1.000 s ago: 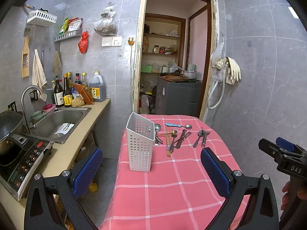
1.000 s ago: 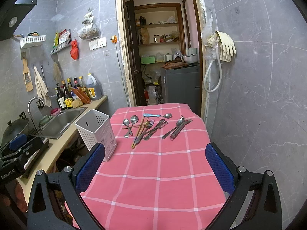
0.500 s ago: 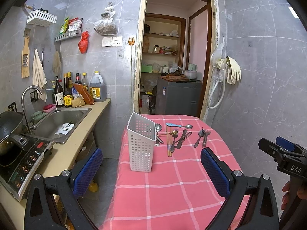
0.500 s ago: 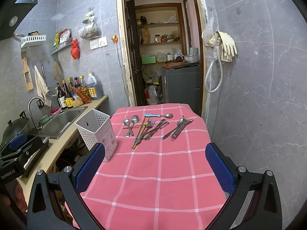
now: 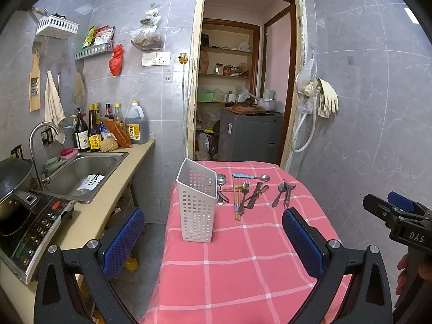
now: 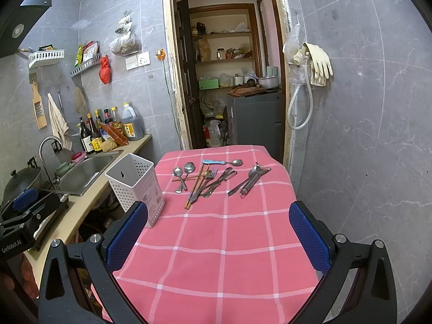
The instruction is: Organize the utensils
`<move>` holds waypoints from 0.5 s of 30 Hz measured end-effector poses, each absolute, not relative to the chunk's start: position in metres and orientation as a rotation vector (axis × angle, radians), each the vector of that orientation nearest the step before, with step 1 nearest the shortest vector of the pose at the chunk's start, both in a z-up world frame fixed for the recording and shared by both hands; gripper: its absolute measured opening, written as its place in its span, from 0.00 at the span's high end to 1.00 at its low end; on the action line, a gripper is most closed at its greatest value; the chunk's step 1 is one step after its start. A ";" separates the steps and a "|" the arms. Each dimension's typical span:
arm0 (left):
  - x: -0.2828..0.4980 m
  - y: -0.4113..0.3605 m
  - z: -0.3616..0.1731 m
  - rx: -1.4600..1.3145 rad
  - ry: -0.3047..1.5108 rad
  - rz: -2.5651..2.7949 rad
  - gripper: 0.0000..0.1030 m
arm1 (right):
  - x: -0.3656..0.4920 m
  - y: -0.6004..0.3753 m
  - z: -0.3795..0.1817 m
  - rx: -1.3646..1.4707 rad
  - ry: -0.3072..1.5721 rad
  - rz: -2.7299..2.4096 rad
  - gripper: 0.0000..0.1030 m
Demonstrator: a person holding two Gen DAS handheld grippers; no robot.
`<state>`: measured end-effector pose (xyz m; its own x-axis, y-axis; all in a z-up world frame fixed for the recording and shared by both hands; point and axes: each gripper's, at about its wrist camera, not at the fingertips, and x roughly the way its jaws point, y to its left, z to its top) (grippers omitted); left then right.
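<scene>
A white perforated utensil holder (image 5: 197, 205) (image 6: 135, 186) stands upright at the left edge of the pink checked table (image 5: 237, 270) (image 6: 216, 243). Beyond it lie several loose utensils (image 5: 243, 193) (image 6: 205, 179): spoons, a fork and chopsticks, and farthest back a blue-handled spoon (image 6: 216, 162). A metal peeler (image 6: 251, 181) and a knife lie to their right. My left gripper (image 5: 213, 239) is open and holds nothing, over the near table by the holder. My right gripper (image 6: 217, 233) is also open with nothing in it, short of the utensils.
A counter on the left carries a steel sink (image 5: 81, 172), an induction cooker (image 5: 32, 229) with a pot, and several bottles (image 5: 108, 129). Behind the table an open doorway shows a grey cabinet (image 5: 248, 135). A tiled wall runs close along the right.
</scene>
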<state>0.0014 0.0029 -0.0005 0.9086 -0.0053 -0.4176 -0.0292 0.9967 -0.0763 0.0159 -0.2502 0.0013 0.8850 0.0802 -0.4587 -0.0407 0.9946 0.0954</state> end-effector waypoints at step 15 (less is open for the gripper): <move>0.002 0.003 -0.001 -0.079 0.432 0.012 0.00 | 0.017 -0.252 0.001 0.087 0.480 0.062 0.01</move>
